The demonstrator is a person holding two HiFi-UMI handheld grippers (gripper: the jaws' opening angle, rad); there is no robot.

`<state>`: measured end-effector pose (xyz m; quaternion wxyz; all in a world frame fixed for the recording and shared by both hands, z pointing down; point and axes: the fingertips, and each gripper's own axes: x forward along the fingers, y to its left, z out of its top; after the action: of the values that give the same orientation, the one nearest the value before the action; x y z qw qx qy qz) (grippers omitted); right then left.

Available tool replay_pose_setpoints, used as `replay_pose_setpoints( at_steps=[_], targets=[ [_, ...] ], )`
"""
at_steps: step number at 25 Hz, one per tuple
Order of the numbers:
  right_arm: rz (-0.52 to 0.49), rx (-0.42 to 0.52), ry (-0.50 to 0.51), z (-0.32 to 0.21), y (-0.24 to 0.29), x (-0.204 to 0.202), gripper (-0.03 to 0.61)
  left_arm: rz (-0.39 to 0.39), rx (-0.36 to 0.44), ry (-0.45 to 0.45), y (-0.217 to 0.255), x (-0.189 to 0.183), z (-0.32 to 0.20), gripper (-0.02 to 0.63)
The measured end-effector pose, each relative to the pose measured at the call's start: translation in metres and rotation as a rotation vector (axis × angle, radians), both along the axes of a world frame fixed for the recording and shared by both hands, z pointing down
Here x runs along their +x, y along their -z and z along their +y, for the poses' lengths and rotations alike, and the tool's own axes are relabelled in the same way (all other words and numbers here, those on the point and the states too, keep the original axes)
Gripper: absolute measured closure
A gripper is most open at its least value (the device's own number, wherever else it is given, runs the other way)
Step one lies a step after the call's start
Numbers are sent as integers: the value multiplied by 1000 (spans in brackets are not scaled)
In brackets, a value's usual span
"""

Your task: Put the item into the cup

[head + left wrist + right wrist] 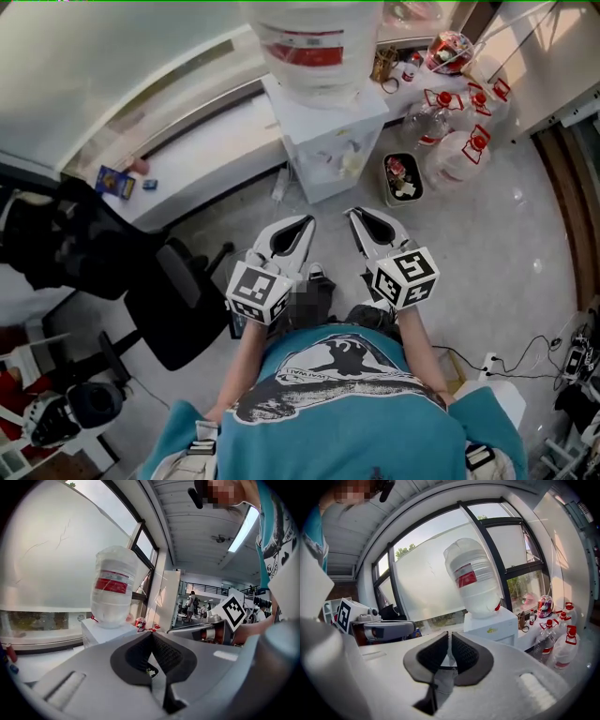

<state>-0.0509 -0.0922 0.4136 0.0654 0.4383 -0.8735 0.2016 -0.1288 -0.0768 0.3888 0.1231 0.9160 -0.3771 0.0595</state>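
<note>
I hold both grippers side by side at chest height over the grey floor, pointing at a white water dispenser. In the head view the left gripper and the right gripper lie close together, apart from the dispenser. The left gripper has its jaw tips together with nothing between them. The right gripper is likewise shut and empty. No cup or loose item for it shows in any view.
An upturned water jug tops the dispenser. Several plastic water bottles and a small bin stand to its right. A black office chair is at my left, and a white ledge with a blue packet runs along the window.
</note>
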Motion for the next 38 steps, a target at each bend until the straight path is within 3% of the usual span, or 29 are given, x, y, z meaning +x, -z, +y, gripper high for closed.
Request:
replay_pose_setpoints(
  at_steps=[7, 16, 26, 34, 38],
  targets=[
    [46, -45, -55, -12, -16, 2, 552, 18, -41, -50, -18, -4, -19, 603],
    [82, -78, -103, -16, -32, 27, 552, 18, -64, -129, -34, 20, -23, 603],
    [86, -107, -47, -54, -58, 51, 552, -2, -66, -119, -43, 51, -48, 603],
    [86, -166, -10, -96, -107, 72, 552, -65, -112, -105, -70, 73, -71, 603],
    [90, -189, -21, -124, -142, 79, 552, -62, -122, -110, -86, 82, -85, 603]
  ],
)
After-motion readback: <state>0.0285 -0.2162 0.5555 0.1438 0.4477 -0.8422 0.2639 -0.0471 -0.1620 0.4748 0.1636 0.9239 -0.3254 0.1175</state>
